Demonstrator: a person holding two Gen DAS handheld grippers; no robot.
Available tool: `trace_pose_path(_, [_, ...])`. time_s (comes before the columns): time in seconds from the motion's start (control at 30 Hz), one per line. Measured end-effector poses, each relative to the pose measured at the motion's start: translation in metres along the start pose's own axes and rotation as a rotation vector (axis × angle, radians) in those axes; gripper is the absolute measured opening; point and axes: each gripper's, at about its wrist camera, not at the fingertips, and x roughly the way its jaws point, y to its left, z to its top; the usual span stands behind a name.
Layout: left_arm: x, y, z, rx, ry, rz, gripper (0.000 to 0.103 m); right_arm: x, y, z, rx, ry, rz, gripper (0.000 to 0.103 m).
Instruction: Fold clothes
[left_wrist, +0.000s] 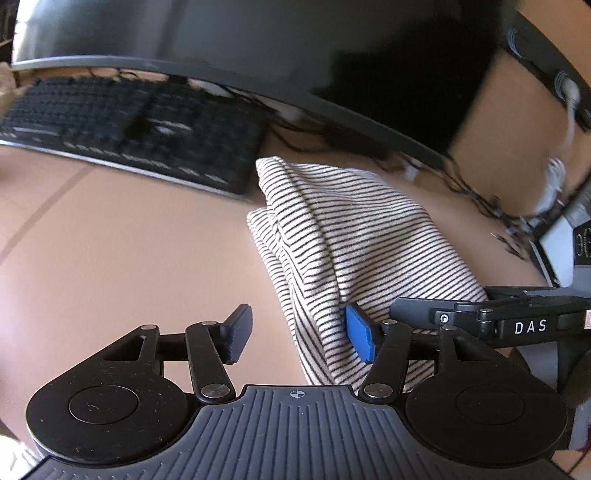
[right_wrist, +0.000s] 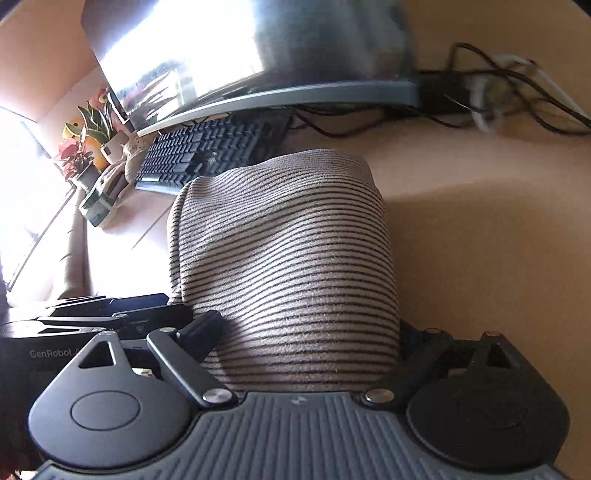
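A white garment with thin black stripes (left_wrist: 351, 236) lies folded in a thick bundle on the tan desk. My left gripper (left_wrist: 299, 336) is open at the bundle's near left edge; its blue right pad (left_wrist: 360, 336) touches the cloth and its left finger (left_wrist: 236, 332) is over bare desk. The right gripper's body (left_wrist: 517, 325) shows at the bundle's right side. In the right wrist view the garment (right_wrist: 288, 258) fills the space between my right gripper's (right_wrist: 306, 339) wide-open fingers, and the cloth covers most of the right finger. The left gripper's body (right_wrist: 92, 317) sits to its left.
A black keyboard (left_wrist: 133, 129) and a curved monitor (left_wrist: 258, 48) stand beyond the garment. Tangled cables (right_wrist: 498, 92) lie at the back right. Small potted plants (right_wrist: 88, 144) stand at the far left by a bright window. A grey device (left_wrist: 561, 236) sits at the right.
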Motion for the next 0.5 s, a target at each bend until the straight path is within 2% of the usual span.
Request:
trace_pose_path(0.07, [0.000, 0.013, 0.013, -0.006, -0.005, 0.027, 0.063, 0.016, 0.011, 0.011, 0.002, -0.005, -0.009, 0.092])
trace_pose_path(0.13, [-0.004, 0.023, 0.022, -0.039, 0.002, 0.018, 0.059, 0.028, 0.022, 0.018, -0.012, -0.015, -0.034, 0.092])
trace_pose_path(0.23, [-0.005, 0.034, 0.024, -0.093, 0.033, -0.067, 0.061, 0.030, 0.025, 0.019, 0.000, -0.020, -0.046, 0.094])
trace_pose_path(0.3, [0.002, 0.039, 0.022, -0.080, 0.055, -0.086, 0.066, 0.024, 0.020, 0.017, 0.028, -0.021, -0.040, 0.096])
trace_pose_path(0.4, [0.008, 0.046, 0.021, -0.062, 0.054, -0.115, 0.068, 0.014, 0.007, 0.006, 0.109, -0.001, -0.019, 0.096])
trace_pose_path(0.47, [0.010, 0.050, 0.022, -0.049, 0.058, -0.139, 0.069, 0.009, 0.007, 0.003, 0.159, 0.018, 0.016, 0.083])
trace_pose_path(0.5, [0.011, 0.051, 0.022, -0.038, 0.059, -0.144, 0.069, 0.000, 0.016, 0.006, 0.135, 0.002, 0.037, 0.083])
